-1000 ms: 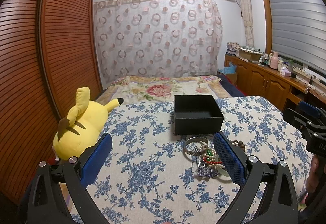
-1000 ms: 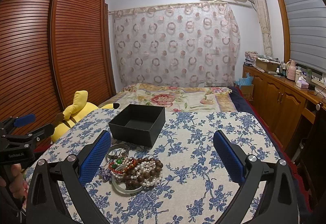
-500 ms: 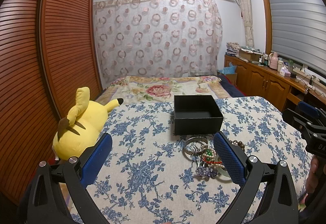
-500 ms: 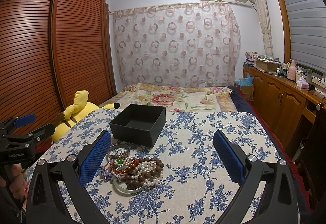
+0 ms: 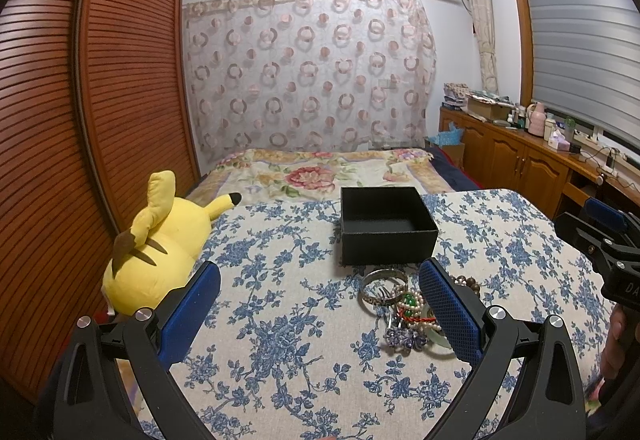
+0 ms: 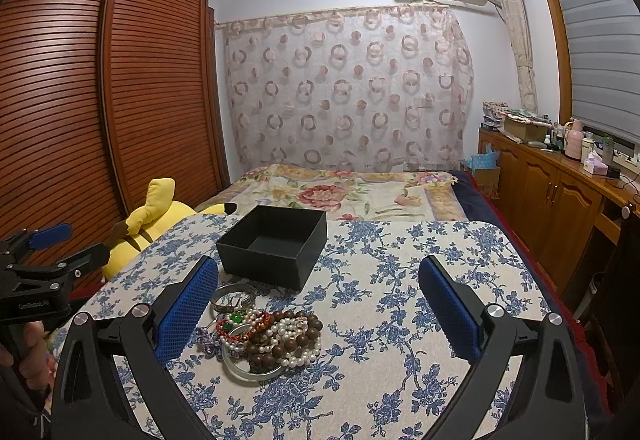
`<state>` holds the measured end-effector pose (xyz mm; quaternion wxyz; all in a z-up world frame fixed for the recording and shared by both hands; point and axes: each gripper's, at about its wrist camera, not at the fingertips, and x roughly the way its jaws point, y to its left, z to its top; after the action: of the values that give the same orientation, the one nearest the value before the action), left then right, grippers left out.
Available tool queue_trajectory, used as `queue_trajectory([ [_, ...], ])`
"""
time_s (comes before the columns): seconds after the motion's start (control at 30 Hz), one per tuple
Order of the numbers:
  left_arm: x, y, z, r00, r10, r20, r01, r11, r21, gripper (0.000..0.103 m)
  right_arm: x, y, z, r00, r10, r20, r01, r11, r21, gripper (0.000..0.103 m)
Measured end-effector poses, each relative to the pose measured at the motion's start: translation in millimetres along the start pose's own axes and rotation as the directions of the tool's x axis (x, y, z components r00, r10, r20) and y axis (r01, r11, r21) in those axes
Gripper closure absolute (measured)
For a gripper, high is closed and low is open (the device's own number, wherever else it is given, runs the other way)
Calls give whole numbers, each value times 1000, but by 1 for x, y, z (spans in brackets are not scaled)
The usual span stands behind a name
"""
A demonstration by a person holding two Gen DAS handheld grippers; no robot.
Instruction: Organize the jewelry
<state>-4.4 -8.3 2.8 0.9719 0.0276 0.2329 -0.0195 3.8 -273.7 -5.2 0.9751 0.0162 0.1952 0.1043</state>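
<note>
A pile of jewelry (image 6: pixel 266 336) lies on the floral table cloth: pearl strands, brown wooden beads, a red cord, green beads, a silver bangle (image 6: pixel 232 298) and a pale jade bangle. It also shows in the left wrist view (image 5: pixel 404 314). An open, empty black box (image 6: pixel 276 244) stands just behind the pile; it shows in the left wrist view (image 5: pixel 386 224) too. My left gripper (image 5: pixel 320 304) is open and empty, left of the pile. My right gripper (image 6: pixel 320 304) is open and empty, above and just right of the pile.
A yellow plush toy (image 5: pixel 160 244) lies at the table's left edge. A bed with a floral blanket (image 6: pixel 344 192) is behind the table. A wooden wardrobe (image 6: pixel 100 100) stands on the left, a wooden cabinet (image 6: pixel 560 196) with bottles on the right.
</note>
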Motion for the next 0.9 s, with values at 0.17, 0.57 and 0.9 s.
queue_trajectory([
  [0.17,3,-3,1,1000,-9,-20,9,1000,-1,7,1,0,-1,1000,4,-6,-4,1000,0,2],
  [0.57,43,6,-22,990,-70,-125,70,998,-5,7,25,5,-18,990,87,-108,-92,995,-40,15],
  [0.9,71,3,-29,973,-131,-188,133,991,-3,7,39,14,-39,966,151,-212,-173,981,-91,31],
])
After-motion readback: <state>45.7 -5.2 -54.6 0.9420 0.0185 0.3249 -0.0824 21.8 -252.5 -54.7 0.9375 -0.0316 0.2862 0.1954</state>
